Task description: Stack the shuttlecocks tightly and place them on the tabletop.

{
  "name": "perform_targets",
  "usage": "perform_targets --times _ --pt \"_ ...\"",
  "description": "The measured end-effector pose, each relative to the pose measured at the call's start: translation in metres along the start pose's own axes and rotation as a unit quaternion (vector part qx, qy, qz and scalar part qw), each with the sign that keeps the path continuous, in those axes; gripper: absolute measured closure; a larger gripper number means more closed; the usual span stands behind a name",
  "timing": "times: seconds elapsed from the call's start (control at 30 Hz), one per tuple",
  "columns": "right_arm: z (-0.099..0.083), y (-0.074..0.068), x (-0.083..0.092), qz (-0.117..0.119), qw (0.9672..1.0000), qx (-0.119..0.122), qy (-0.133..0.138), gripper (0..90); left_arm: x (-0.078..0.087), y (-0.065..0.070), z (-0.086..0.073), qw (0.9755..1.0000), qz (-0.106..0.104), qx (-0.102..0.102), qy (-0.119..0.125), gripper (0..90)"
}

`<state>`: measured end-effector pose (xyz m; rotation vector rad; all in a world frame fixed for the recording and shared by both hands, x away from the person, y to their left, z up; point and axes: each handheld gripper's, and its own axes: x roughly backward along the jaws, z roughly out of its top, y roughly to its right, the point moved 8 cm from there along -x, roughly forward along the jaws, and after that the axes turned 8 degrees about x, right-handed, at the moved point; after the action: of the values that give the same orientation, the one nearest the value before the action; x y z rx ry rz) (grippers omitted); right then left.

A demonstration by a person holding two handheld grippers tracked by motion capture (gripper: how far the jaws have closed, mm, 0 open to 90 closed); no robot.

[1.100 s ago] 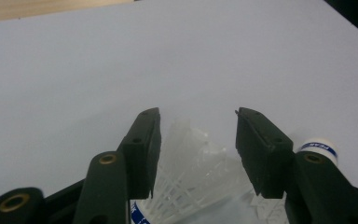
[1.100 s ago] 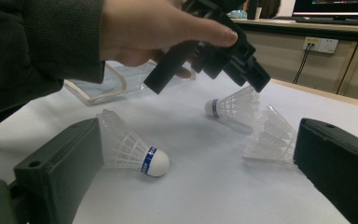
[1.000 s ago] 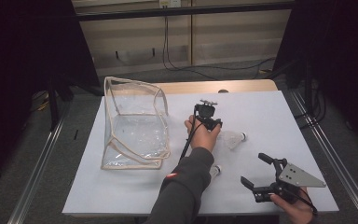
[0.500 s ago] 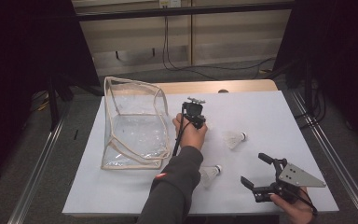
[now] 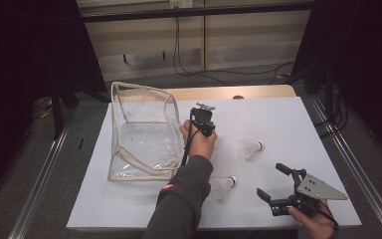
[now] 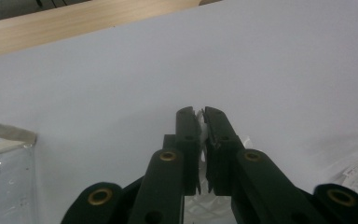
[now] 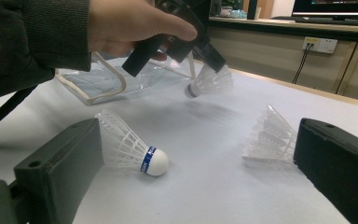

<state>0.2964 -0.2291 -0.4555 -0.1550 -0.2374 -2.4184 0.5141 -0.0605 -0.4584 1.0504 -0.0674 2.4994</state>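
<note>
On the white table (image 5: pixel 144 209), three shuttlecocks and a clear plastic bag (image 5: pixel 142 134) are seen. The left gripper (image 5: pixel 202 115) is held near the middle of the table, just beside the bag's right wall, which stands at its nine o'clock in the high view. Its jaws have just been closing and are pressed onto the white feathers of a held shuttlecock (image 7: pixel 209 81). In the right gripper view this shuttlecock is lifted clear of the table, with its cork base pointing down and to the left. In the left gripper view only a thin sliver of feather (image 6: pixel 202 122) is seen between the nearly meeting jaws.

The right gripper (image 5: pixel 278 188) is held low at the table's five o'clock corner, with its jaws spread wide and nothing between them. A second shuttlecock (image 5: pixel 223 185) lies on its side at its nine o'clock, and a third shuttlecock (image 5: pixel 251 148) lies at its eleven o'clock, well apart from it.
</note>
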Motion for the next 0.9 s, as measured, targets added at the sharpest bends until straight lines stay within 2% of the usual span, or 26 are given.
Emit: perform_targets --times 0.4,0.63,0.9 --pt "0.0003 0.0003 0.0004 -0.001 1.0000 0.000 0.001 0.8 -0.0035 -0.0072 -0.0045 0.9999 0.011 -0.007 -0.005 84.9" --pt "0.0002 -0.0001 0.0000 -0.001 1.0000 0.000 0.001 0.8 -0.0058 -0.0078 -0.0089 1.0000 0.003 -0.007 -0.001 84.4" --pt "0.0000 -0.0002 0.0001 0.000 1.0000 0.000 0.001 0.8 -0.0064 -0.0077 -0.0063 0.9997 -0.001 -0.021 0.010 84.5"
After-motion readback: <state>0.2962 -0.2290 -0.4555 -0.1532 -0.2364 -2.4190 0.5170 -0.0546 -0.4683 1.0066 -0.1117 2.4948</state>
